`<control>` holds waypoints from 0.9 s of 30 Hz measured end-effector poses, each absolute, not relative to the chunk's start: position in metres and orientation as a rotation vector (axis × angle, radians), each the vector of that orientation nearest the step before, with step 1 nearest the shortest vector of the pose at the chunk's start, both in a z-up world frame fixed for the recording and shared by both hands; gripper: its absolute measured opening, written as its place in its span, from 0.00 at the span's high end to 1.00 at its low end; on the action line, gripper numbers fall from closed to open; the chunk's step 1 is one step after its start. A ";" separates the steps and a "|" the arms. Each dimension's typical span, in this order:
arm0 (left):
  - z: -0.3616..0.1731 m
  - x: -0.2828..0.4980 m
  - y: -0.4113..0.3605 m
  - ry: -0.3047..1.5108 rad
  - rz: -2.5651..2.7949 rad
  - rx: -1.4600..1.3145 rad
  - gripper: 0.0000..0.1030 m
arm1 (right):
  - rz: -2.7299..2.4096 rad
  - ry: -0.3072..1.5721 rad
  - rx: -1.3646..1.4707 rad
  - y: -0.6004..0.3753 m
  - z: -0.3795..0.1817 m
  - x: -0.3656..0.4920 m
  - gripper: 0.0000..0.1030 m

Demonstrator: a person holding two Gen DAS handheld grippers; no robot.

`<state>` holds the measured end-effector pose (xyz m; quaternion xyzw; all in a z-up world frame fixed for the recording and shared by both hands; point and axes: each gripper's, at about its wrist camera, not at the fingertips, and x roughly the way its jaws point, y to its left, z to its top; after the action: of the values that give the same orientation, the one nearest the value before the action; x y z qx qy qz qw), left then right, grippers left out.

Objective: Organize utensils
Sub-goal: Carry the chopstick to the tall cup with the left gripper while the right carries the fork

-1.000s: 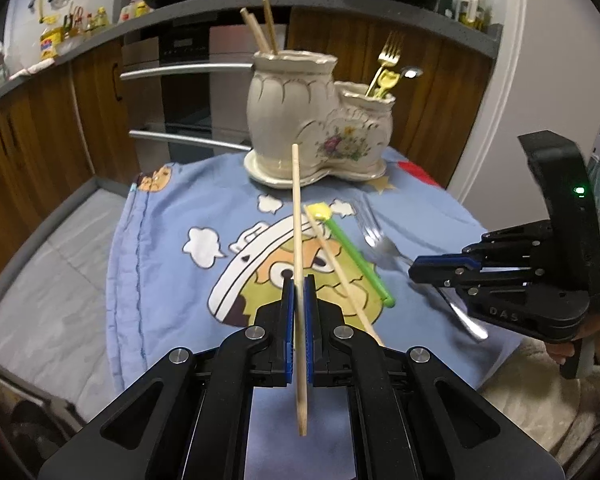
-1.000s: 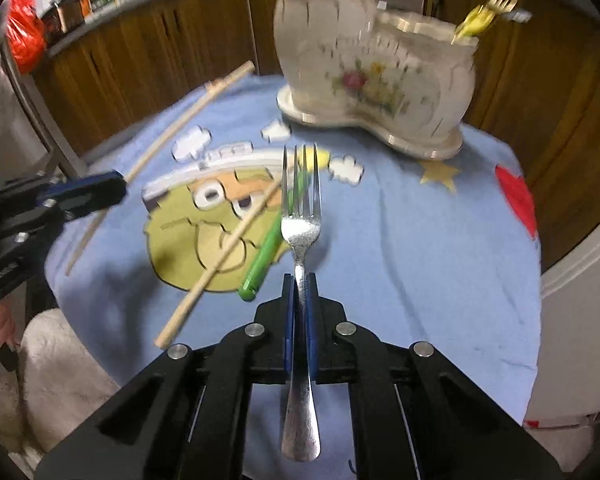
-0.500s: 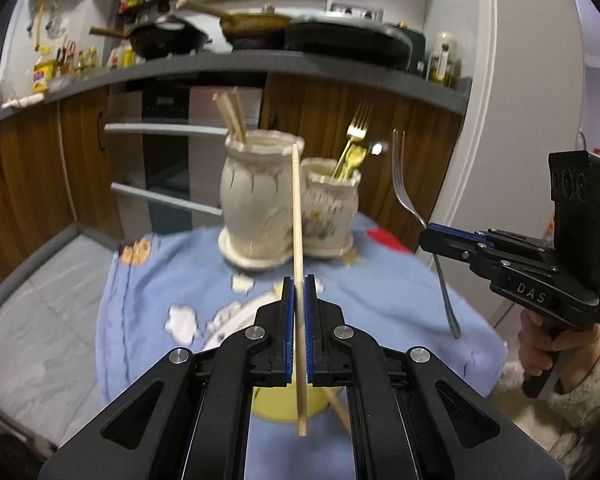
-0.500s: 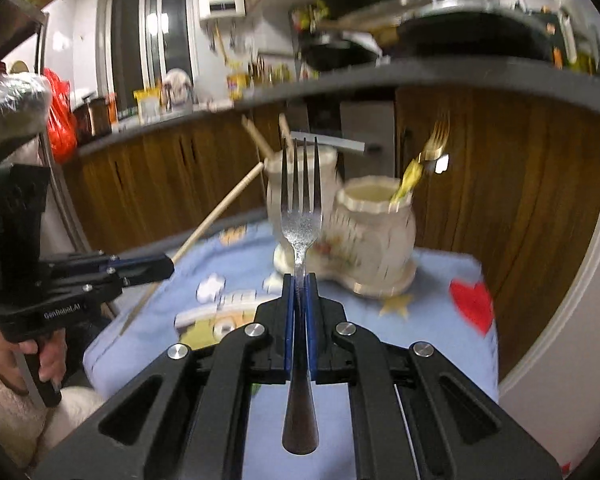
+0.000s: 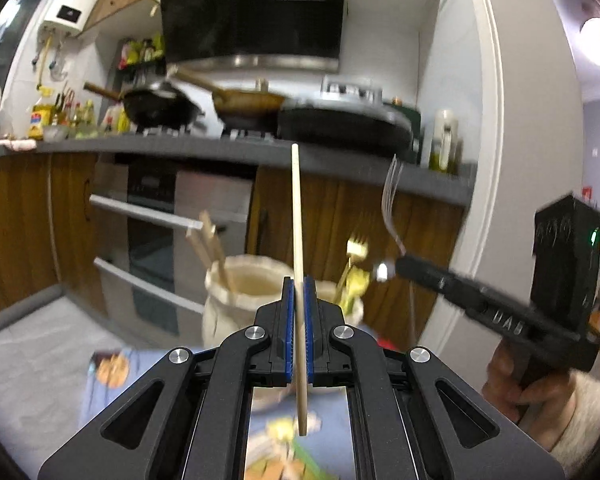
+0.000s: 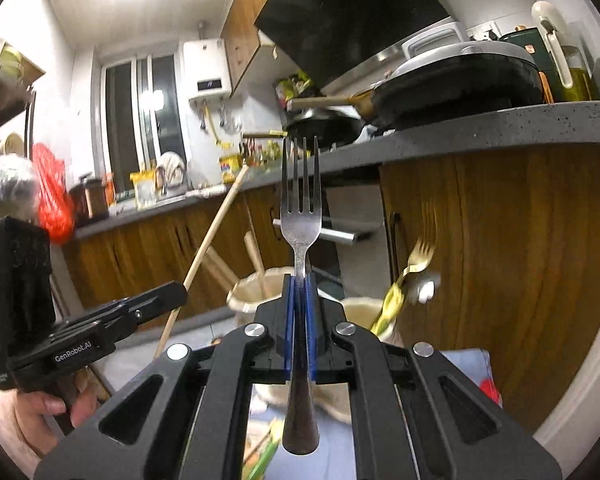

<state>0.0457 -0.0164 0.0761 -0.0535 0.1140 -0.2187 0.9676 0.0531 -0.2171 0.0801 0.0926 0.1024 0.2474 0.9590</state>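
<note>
Above ceramic holder (image 5: 244, 296), I held wooden chopstick (image 5: 297, 216) upright in left gripper (image 5: 298, 332), jaws clamped tight on it. Right gripper (image 6: 299, 324) jaws pinched steel fork (image 6: 301, 216), tines up. Advice: centre each over own compartment, lower straight, then release.

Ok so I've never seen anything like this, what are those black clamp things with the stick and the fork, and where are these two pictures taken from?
They are two hand-held grabbing tools, one in each of a person's hands; no robot arm. Each carries a camera looking along its fingers, so each picture is one tool's own view. The left tool is clamped on a wooden chopstick; the right tool is clamped on a silver fork, tines up. Each tool also shows at the edge of the other's picture. Below stands a cream ceramic holder with two pots, chopsticks in one, a gold fork in the other, on a blue printed cloth.
</note>
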 end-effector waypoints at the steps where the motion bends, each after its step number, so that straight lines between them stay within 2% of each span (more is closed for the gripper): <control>1: 0.079 0.052 -0.017 0.205 -0.450 -0.123 0.95 | 0.507 0.190 0.208 -0.219 0.083 0.061 0.95; 11: 0.097 0.119 -0.034 0.106 -0.450 -0.183 0.95 | 0.509 0.136 0.227 -0.217 0.087 0.116 0.95; 27: 0.070 0.127 -0.053 0.079 -0.369 -0.001 0.95 | 0.494 0.186 0.145 -0.205 0.058 0.126 0.95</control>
<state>0.1267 -0.0535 0.0700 -0.0006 0.0394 -0.1835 0.9822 0.1263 -0.2049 0.0584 0.0714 0.0919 0.2438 0.9628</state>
